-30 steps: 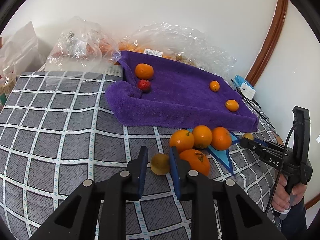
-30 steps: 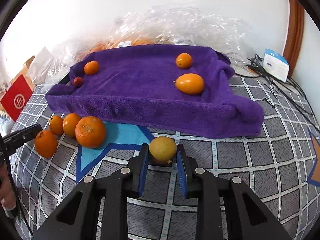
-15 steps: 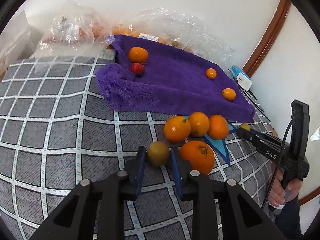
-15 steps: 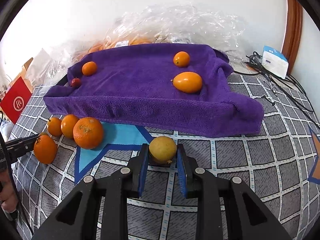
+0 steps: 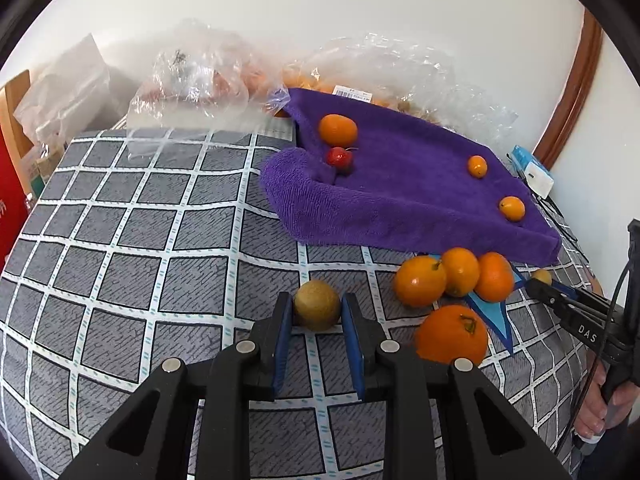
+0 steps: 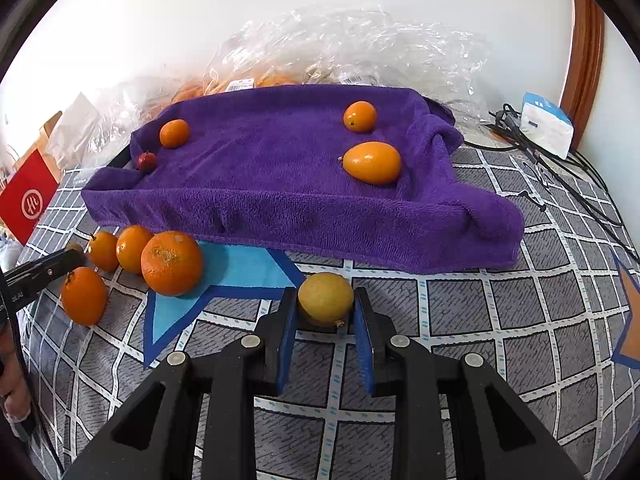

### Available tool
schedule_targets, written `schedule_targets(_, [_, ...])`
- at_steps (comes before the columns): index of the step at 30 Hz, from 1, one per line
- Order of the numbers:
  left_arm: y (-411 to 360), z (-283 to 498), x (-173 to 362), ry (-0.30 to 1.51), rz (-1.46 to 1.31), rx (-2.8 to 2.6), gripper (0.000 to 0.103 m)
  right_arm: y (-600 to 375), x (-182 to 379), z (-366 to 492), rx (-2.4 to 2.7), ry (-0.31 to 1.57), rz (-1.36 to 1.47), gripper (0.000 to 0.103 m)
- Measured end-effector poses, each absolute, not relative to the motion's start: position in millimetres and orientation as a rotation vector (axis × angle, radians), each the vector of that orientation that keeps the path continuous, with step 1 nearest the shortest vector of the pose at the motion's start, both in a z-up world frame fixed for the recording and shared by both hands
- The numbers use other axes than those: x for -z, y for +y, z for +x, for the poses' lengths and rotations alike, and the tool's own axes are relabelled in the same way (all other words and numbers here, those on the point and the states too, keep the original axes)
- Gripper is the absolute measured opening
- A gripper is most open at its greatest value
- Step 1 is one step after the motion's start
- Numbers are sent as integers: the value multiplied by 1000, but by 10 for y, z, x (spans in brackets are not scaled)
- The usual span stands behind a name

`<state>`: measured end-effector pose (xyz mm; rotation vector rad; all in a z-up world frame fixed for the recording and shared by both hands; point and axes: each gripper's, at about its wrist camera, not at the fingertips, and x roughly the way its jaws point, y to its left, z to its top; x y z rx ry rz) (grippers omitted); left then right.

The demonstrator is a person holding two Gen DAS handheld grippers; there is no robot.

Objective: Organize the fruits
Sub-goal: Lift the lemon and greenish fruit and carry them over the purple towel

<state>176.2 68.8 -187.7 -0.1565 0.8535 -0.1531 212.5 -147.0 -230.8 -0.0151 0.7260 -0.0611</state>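
Note:
My left gripper (image 5: 317,312) is shut on a small brownish-green fruit (image 5: 317,305), held just above the checked cloth. My right gripper (image 6: 325,308) is shut on a yellow fruit (image 6: 325,298) in front of the purple towel tray (image 6: 280,216). The tray (image 5: 384,216) holds three orange fruits (image 6: 372,162) and a small red fruit (image 6: 146,161). Several oranges (image 5: 452,332) (image 6: 171,263) lie on the cloth in front of the tray, between the two grippers. The right gripper also shows at the right of the left wrist view (image 5: 540,280).
Clear plastic bags (image 5: 192,76) (image 6: 360,48) with more fruit sit behind the tray against the wall. A white-blue box (image 6: 546,124) and black cables (image 6: 568,184) lie at the right. A red box (image 6: 28,200) stands at the left edge. The grey checked cloth (image 5: 120,240) has blue star marks (image 6: 236,276).
My left gripper closed on the brownish-green fruit and shifted left and back from the oranges. My right gripper kept its yellow fruit and moved slightly towards the tray.

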Motion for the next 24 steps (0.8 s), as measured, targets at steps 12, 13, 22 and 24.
schedule_targets(12, [705,1776,1896,861,-170,172,26,-1437,2314,2145,60,736,-50,32])
schedule_targets(13, [705,1781,1897,863,-169,173,26,-1431,2315,2145,63,735,-55,32])
schedule_targets(22, [734,1776,1893,851,-175,162,23,-1447,2294,2108,79,716,-52,27])
schedule_targets(24, [748,1757,1882,839,-182,159,23,-1459,2277,2088,77,701,-44,27])
